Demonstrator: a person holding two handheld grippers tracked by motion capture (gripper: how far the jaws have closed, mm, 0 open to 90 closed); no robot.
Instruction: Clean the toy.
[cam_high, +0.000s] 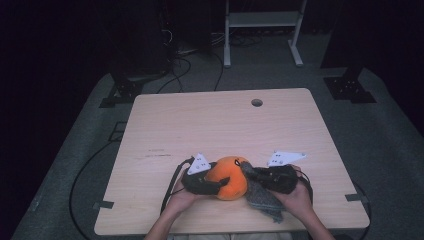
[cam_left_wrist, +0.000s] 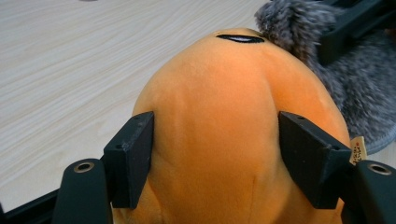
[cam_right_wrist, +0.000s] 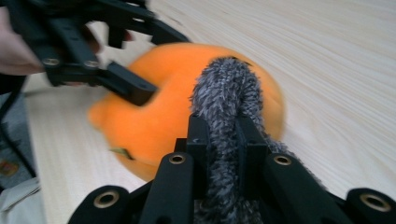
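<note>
Dark room, grey floor with cables, pale wooden tabletop (cam_high: 210, 125) with a round hole (cam_high: 256, 102) toward its far edge. At the near edge, between the two hand-held grippers: orange plush (cam_high: 228, 177), round and soft, resting on the tabletop. Left hand-held gripper (cam_left_wrist: 215, 154) clamped around the plush, one jaw pad on each flank, fabric bulging slightly between them. Grey fuzzy cloth (cam_right_wrist: 224, 116) touching the plush on the side away from the left hand-held gripper, draped up over its top and trailing toward the tabletop's near edge. Right hand-held gripper (cam_right_wrist: 223, 144) closed tight on a fold of that cloth, pile squeezed between the jaws, just beside the plush.

Judged from this: both grasps made, plush steadied, cloth pinched. Left to do, seemingly: pulling the cloth across or off the plush — which of the two, impossible to tell. Nothing else near the hand-held grippers.
</note>
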